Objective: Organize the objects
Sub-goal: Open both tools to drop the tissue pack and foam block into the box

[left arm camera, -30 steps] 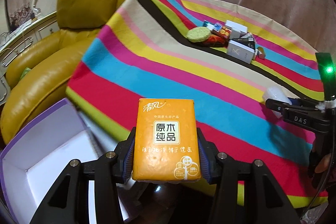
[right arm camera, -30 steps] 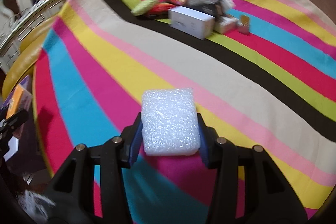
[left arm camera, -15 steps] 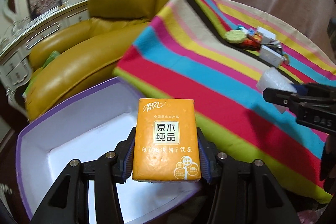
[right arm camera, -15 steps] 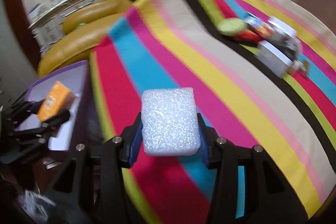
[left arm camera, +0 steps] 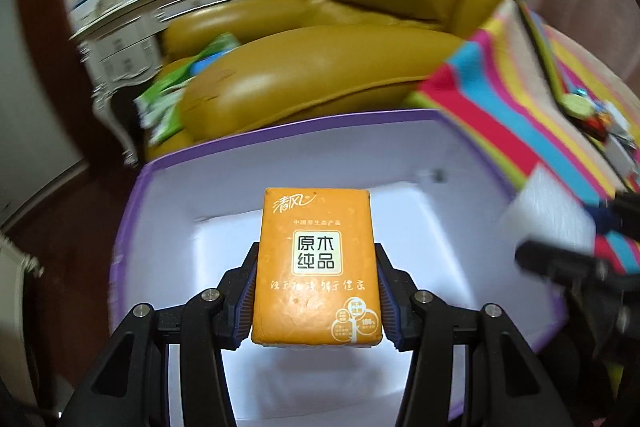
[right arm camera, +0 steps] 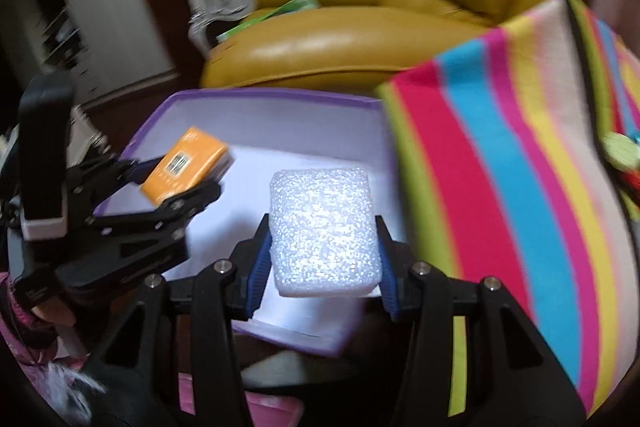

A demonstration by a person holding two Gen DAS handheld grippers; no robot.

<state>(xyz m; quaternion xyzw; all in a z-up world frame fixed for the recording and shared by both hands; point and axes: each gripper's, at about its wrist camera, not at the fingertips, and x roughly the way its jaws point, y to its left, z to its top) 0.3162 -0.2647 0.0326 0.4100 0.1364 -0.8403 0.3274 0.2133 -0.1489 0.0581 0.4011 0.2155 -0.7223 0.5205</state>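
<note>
The left gripper (left arm camera: 316,291) is clamped on an orange tissue pack (left arm camera: 316,267); both blue pads press the pack's long side edges. The pack's long axis runs straight ahead along the fingers, printed face toward the camera, with the brand script at the far end and a white label panel with dark characters at centre. The wrapper is glossy orange, slightly dimpled, with a small tree emblem at the near right corner. In the right wrist view the same pack (right arm camera: 188,165) shows a barcode on its side face.

The right gripper (right arm camera: 324,259) is clamped on a white foam block (right arm camera: 324,231), pads against its two long sides. The block's long axis also runs forward along the fingers. Its surface is a pebbled, sparkling white, with rounded corners.

Below and ahead of both grippers is an open purple-rimmed box (left arm camera: 168,211) with a white interior; both held items hang above its interior. A yellow leather armchair (left arm camera: 320,67) is beyond the box. To the right of the grippers is a table with a striped cloth (right arm camera: 520,167); small items on it are too blurred to identify.
</note>
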